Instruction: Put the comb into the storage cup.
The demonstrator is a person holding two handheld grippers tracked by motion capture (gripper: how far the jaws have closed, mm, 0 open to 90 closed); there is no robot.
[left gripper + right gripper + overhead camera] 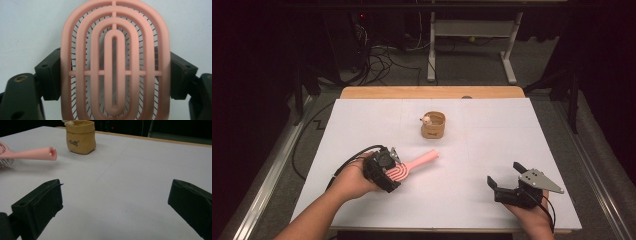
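Pink hairbrush (115,72) pinched at its head by left gripper (384,170), handle aimed toward the table's far edge and tan pouch (433,125); right gripper (507,180) spread, empty.

A lab or recording room, by the look of it. White sheet (492,150) laid flat over a wooden worktop (432,92), set on grey carpet (462,65). Loose black cables (382,60) tangled on the floor behind, beside the white metal legs of another desk (511,50). Dark surroundings, a small red indicator light (362,16) glowing at the back, metal rails (267,185) along both sides.
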